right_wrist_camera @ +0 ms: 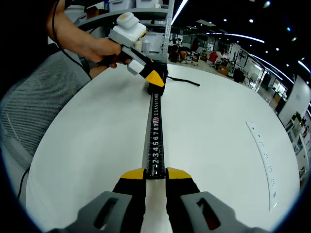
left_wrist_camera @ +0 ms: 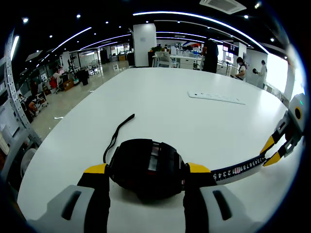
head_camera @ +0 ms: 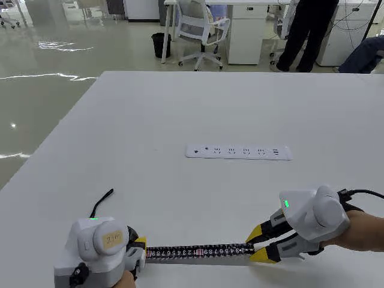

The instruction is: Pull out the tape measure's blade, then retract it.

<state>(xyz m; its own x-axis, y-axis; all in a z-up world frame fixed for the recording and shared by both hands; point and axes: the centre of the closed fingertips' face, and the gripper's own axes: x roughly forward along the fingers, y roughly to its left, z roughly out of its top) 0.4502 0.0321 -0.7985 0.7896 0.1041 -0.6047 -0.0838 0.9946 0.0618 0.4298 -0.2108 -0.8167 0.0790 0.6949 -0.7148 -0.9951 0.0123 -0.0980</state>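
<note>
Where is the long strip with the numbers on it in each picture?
Head view: the blade lies along the bottom, running left to right.
Left gripper view: the blade is at lower right, slanting up from the black case.
Right gripper view: the blade runs straight up the middle.
Shared landmark: the white power strip.

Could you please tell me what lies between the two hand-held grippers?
The blade spans it, running from the case in the left hand-held gripper to its tip in the right hand-held gripper; the head view shows this best.
</note>
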